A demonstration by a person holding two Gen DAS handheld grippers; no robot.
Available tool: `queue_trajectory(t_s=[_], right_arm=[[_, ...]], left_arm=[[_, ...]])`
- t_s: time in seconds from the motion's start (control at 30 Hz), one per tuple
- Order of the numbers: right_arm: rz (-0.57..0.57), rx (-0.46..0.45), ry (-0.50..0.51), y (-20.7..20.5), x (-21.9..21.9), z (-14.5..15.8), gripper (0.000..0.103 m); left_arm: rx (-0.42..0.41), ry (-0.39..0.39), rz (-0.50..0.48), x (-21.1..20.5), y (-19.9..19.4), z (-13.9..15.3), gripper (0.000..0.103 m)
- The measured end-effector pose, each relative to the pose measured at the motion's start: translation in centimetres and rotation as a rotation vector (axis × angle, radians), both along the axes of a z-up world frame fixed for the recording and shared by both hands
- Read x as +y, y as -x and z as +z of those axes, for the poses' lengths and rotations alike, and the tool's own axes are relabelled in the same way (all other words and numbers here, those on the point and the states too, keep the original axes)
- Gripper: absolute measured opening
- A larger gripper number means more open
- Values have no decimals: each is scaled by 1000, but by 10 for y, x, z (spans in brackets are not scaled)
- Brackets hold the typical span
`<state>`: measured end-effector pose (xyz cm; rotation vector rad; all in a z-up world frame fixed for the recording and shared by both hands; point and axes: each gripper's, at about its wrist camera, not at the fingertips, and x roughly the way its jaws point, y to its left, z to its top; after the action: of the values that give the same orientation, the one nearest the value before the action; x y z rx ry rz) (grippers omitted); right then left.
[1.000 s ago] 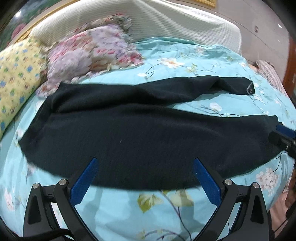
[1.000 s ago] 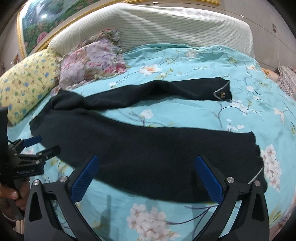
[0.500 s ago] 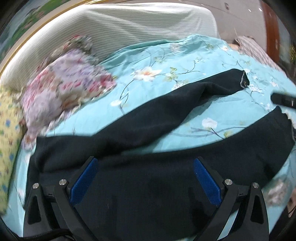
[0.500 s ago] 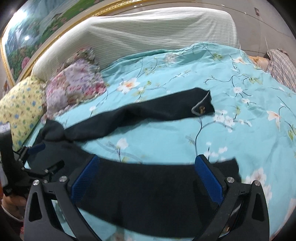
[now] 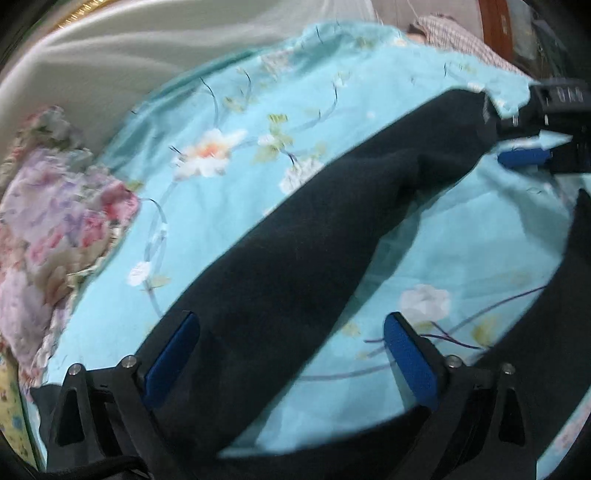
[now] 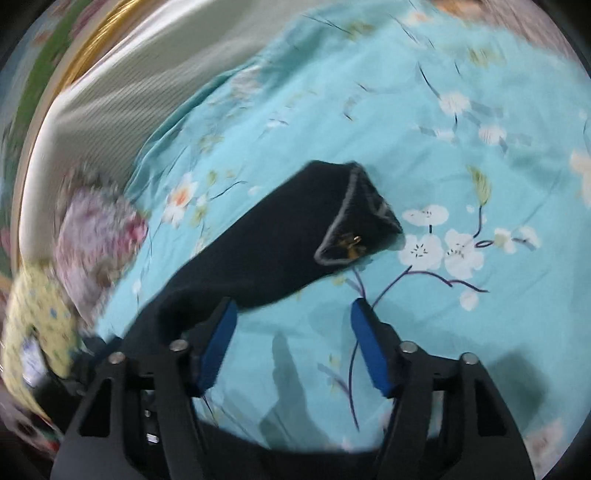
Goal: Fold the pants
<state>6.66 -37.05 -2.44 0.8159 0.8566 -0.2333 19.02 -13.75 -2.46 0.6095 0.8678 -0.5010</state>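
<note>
— What is the room like?
— A bed fills it, under a turquoise sheet point(image 6: 369, 110) printed with white blossoms and thin dark stems.
— And at its head?
— A pale ribbed headboard point(image 5: 122, 62), padded, with a gold frame point(image 6: 74, 62) curving behind it and a green picture beyond, blurred.
— Any pillows?
— A pink and lilac floral pillow point(image 5: 55, 221) at the left, and a yellow pillow point(image 6: 40, 317) next to it.
— Elsewhere?
— A checked cloth point(image 5: 458, 37) past the far edge, beside brown wood point(image 5: 495, 22).
</note>
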Motion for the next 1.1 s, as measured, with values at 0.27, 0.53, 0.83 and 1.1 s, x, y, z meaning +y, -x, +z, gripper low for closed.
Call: queue_trajectory(t_s=[0.27,0.53,0.83,1.1], right_arm=[[-70,-61,-66,-8,-24,1,8],[-15,-143,-33,25,-11,42,7],[29,-127,-43,100,15,55,7],[78,-138,7,148,51,70,6]], left_arm=[[39,44,-66,11,-15,1,49],[99,231,-91,41,4,56,18],[113,271,-169,55,97,66,13],[137,311,-192,63,146,59,13]])
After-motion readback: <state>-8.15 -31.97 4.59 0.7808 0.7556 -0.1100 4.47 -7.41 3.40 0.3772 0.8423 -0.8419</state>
